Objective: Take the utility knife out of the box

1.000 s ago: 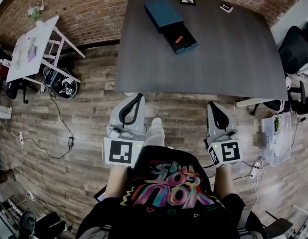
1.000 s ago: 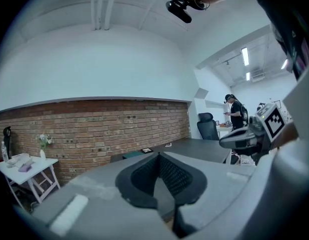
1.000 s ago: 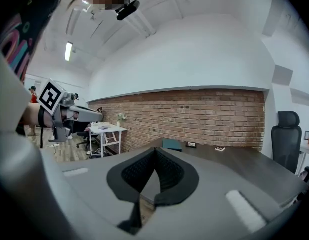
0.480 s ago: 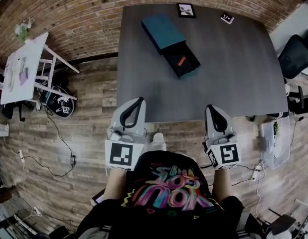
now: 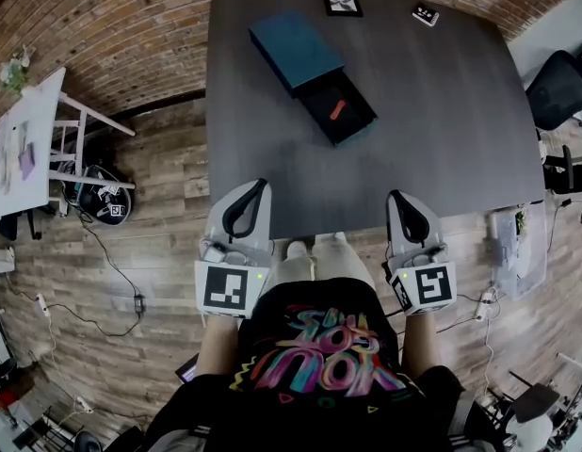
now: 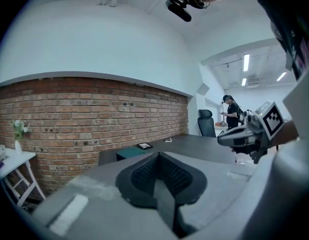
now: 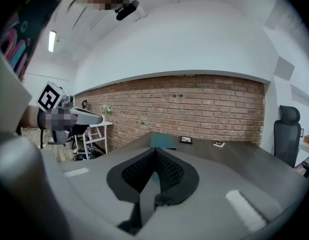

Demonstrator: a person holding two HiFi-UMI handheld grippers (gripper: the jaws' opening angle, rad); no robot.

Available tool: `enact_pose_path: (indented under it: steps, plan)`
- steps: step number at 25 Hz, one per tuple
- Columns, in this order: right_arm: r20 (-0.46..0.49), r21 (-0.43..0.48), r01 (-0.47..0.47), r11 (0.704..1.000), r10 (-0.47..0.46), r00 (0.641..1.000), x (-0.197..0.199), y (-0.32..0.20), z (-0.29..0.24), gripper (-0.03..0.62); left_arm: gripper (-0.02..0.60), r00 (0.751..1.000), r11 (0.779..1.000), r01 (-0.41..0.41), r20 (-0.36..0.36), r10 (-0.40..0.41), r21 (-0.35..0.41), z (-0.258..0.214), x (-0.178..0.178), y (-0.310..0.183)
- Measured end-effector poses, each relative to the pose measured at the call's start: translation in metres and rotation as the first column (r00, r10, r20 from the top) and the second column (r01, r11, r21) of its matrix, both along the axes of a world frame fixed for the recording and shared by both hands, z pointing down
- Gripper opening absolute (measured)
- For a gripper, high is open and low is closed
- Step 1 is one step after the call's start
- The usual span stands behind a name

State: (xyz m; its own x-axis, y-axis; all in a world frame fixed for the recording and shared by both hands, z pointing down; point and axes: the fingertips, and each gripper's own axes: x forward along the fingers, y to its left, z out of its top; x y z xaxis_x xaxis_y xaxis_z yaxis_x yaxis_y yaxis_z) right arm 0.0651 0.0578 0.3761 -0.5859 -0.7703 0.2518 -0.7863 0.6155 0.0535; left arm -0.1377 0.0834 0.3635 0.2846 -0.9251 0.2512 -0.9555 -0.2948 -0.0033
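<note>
A teal box (image 5: pixel 296 48) lies on the far left part of the dark table (image 5: pixel 442 111). Its black drawer (image 5: pixel 346 121) is slid out toward me, and a small orange utility knife (image 5: pixel 337 111) lies in it. My left gripper (image 5: pixel 260 185) and right gripper (image 5: pixel 397 198) hover side by side at the table's near edge, well short of the box. Both are shut with nothing between the jaws. In the left gripper view the shut left gripper (image 6: pixel 157 156) points at the box (image 6: pixel 125 154). The right gripper view shows the shut right gripper (image 7: pixel 154 151) below the box (image 7: pixel 163 141).
A framed card (image 5: pixel 341 0) and a small marker card (image 5: pixel 425 14) lie at the table's far edge. A white side table (image 5: pixel 27 139) stands at the left, a black chair (image 5: pixel 559 88) at the right. Cables trail on the wood floor. A person (image 6: pixel 232 111) stands far off.
Both grippers have come forward together, from over the floor to the table's near edge. The box and its drawer have not moved on the table.
</note>
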Motion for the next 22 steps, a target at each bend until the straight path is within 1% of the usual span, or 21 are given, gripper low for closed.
enact_pose_path:
  steps: [4,7,10,16,19,22]
  plan:
    - [-0.009,-0.018,0.001,1.000,-0.001,1.000,0.009,-0.021,0.007,-0.002,0.000,1.000,1.000,0.001,0.015,-0.001,0.003,0.002,0.006,-0.026]
    - [-0.005,-0.017,0.012,1.000,-0.012,1.000,0.012,-0.048,0.007,-0.002,0.000,1.000,1.000,0.008,0.028,-0.009,0.016,-0.003,0.009,-0.053]
    - [-0.004,-0.005,0.038,0.999,-0.038,0.999,0.010,-0.081,0.003,-0.002,0.000,0.999,0.999,0.025,0.031,-0.026,0.026,-0.011,0.011,-0.082]
    - [-0.016,-0.047,0.089,0.995,-0.090,0.996,0.001,-0.132,0.002,-0.002,0.000,0.998,0.998,0.058,0.035,-0.058,0.017,-0.018,0.015,-0.124]
    - [0.018,-0.007,0.123,0.992,-0.123,0.992,-0.003,-0.154,-0.005,-0.002,0.000,0.996,0.997,0.081,0.041,-0.082,0.017,-0.020,0.016,-0.139]
    - [0.023,0.001,0.158,0.987,-0.158,0.987,-0.005,-0.168,-0.007,-0.002,0.000,0.993,0.995,0.101,0.054,-0.102,0.014,-0.022,0.017,-0.150]
